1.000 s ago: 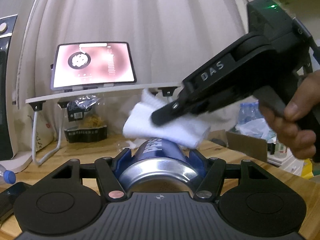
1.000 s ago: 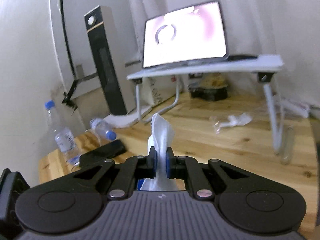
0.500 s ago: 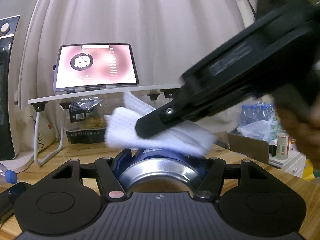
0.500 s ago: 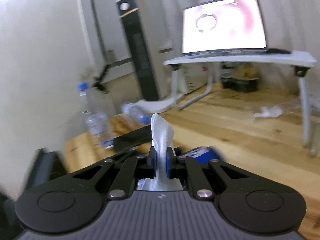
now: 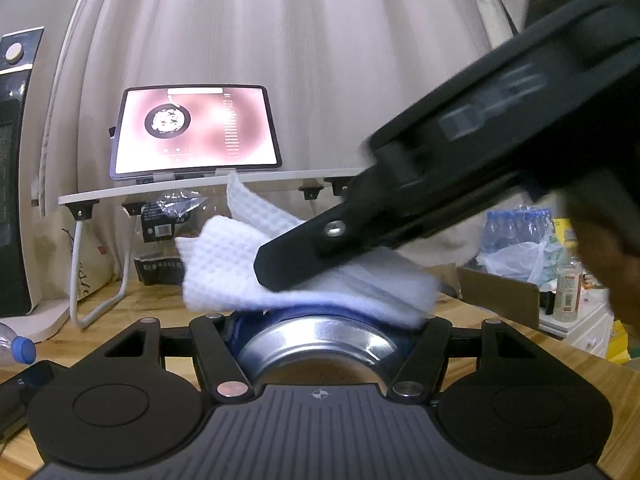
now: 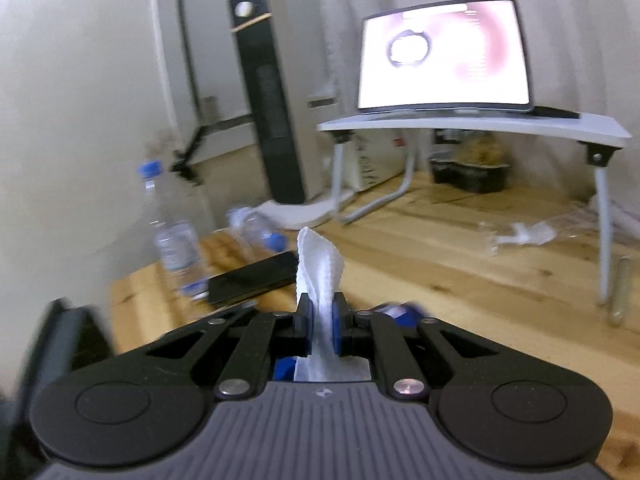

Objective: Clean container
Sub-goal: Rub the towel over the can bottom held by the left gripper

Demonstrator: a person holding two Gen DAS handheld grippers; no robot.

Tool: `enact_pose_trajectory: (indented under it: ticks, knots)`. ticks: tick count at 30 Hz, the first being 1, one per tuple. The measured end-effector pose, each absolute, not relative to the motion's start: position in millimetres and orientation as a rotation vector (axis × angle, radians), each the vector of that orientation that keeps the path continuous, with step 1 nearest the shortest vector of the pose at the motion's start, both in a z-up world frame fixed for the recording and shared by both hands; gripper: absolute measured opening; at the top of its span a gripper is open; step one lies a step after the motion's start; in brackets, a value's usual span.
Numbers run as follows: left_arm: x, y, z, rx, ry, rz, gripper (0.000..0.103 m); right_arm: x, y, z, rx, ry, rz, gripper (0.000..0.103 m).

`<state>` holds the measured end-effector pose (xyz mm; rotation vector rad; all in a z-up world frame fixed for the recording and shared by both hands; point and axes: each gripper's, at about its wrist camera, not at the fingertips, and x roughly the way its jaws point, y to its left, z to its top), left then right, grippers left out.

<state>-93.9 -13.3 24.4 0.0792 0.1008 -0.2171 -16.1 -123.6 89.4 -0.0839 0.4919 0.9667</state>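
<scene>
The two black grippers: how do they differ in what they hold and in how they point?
The left gripper clamps a blue metal can; the right gripper pinches a white waffle-textured cloth. The left gripper points level, the right gripper slants down over the can. Both are shut on something.

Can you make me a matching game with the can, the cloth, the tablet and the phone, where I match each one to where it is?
Things:
1. blue metal drink can
2. white waffle-textured cloth
3. glowing pink-screened tablet
4. flat black phone

Places:
A. propped on the white folding lap desk
B. pinched in the right tongs
C. lying on the wooden table near the water bottles
D. clamped in the left tongs

Pairs: 1-D, 2-B, 3-A, 4-C
</scene>
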Motion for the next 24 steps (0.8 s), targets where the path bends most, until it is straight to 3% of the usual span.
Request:
enact_pose_trajectory:
  ticks: [13, 24]
  knots:
    - [-95, -12, 24, 0.074, 0.096, -0.213, 0.066, 22, -147, 80, -0.038, 0.454, 0.749, 0.013]
    - [-93, -11, 25, 0.068, 0.105, -0.212, 0.066, -28, -152, 84, 0.015, 0.520, 0.967, 0.013]
